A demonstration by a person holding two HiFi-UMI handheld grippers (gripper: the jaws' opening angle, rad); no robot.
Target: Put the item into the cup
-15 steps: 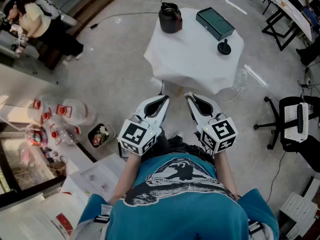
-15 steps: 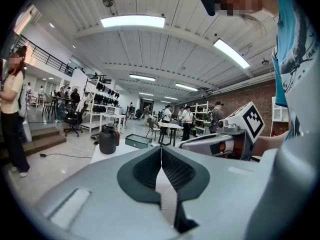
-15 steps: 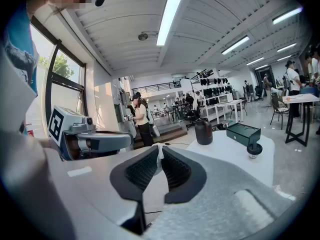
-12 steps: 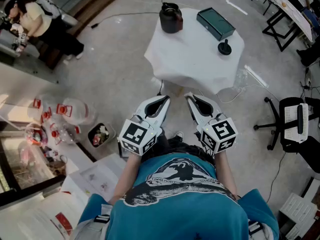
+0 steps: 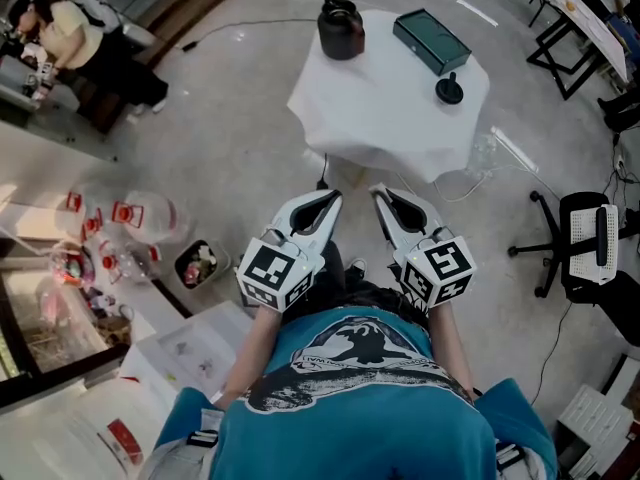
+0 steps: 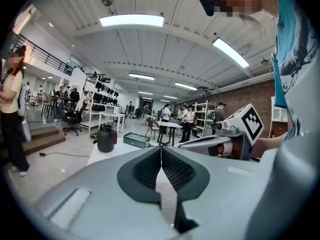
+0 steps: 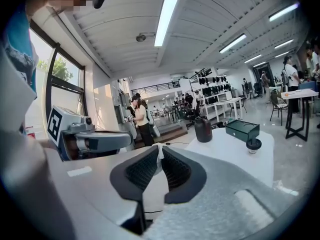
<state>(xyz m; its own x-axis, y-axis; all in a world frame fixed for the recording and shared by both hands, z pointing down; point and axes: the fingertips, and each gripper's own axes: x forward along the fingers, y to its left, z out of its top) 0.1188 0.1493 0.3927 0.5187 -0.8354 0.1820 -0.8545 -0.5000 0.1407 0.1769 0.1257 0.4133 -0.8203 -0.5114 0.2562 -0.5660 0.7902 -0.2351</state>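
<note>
Grey concrete floor [image 5: 220, 138], black office chair [image 5: 590, 248], ceiling strip lights [image 6: 131, 20], seemingly a brick wall [image 6: 250, 96].

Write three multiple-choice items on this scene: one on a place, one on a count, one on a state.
1. Where on the table does the dark cup stand?
A. Far left corner
B. Near right edge
C. Dead centre

2. How many things stand on the table?
A. One
B. Three
C. Five

3. The left gripper has its jaws:
A. Together, empty
B. Wide apart
C. Clamped on the cup

Answers:
1. A: the head view shows it at that corner.
2. B: cup, green box, small black item.
3. A: the tips meet with nothing between.
</note>
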